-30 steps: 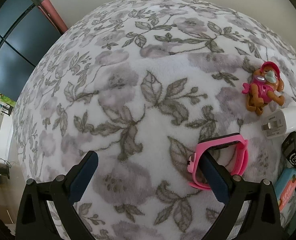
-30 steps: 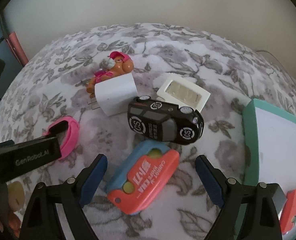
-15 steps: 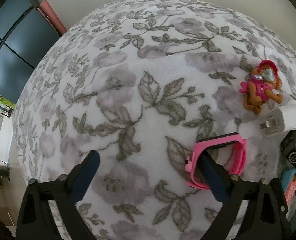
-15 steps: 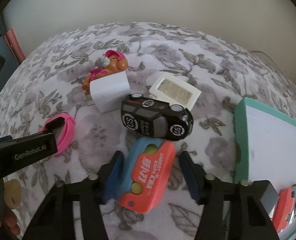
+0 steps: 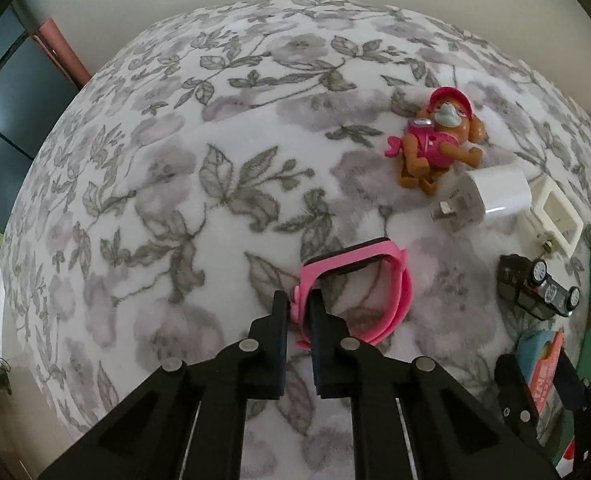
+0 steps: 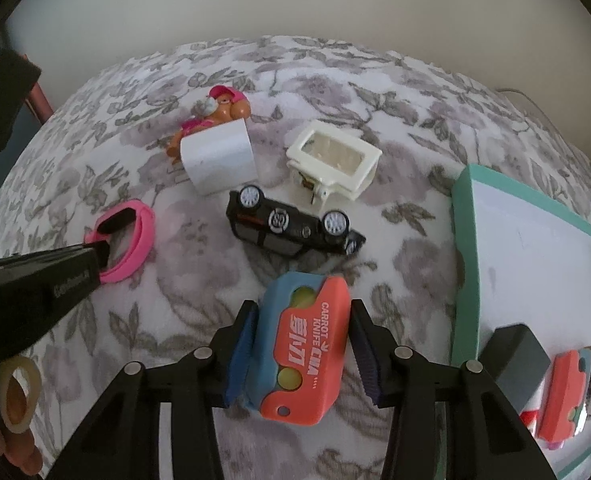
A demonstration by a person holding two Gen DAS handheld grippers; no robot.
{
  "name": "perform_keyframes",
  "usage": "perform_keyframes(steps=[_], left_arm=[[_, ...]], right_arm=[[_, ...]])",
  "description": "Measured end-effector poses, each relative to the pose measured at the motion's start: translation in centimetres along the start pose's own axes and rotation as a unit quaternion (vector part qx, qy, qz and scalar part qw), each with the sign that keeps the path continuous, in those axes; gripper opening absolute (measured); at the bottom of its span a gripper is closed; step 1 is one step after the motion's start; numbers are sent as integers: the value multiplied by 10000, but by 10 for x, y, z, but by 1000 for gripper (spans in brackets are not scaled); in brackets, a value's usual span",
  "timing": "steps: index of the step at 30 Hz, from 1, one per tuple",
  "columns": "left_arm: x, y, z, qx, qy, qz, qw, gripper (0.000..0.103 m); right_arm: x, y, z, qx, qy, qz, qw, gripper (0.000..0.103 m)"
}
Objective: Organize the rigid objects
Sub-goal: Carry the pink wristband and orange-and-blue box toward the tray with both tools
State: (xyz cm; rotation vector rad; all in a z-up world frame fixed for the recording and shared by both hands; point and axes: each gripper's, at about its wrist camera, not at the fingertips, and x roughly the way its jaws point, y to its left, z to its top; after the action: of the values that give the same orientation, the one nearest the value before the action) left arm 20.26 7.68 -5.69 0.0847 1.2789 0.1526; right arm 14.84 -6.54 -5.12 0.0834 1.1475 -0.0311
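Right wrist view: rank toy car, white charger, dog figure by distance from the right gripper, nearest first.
1. Toy car: on its side, just beyond the right gripper.
2. White charger: farther, up-left.
3. Dog figure: farthest, partly hidden behind the charger.

Free room: bare floral blanket [image 5: 167, 184] to the left and far side.
Obstacles: toy car [image 6: 291, 226], white charger [image 6: 219, 160], cream box [image 6: 335, 160] crowd the right, near the teal tray [image 6: 465, 264].

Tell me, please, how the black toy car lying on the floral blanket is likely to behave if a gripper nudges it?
The black toy car lies tipped, wheels facing sideways and up, so it should slide, not roll. The plush floral blanket probably drags on it. Its hard, glossy-looking body may slip between the fingers.
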Motion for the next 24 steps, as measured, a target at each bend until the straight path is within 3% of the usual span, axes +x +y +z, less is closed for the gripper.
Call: perform_keyframes(steps=[14,24], left_arm=[[-18,-9,-22,-4,114,-266,9996,9],[-69,-21,-34,-11,-233,-352,9991,9]], right_arm=[[-15,-15,-20,367,233,331,9985,47],[-43,-27,-28,507,93,510,9974,46]])
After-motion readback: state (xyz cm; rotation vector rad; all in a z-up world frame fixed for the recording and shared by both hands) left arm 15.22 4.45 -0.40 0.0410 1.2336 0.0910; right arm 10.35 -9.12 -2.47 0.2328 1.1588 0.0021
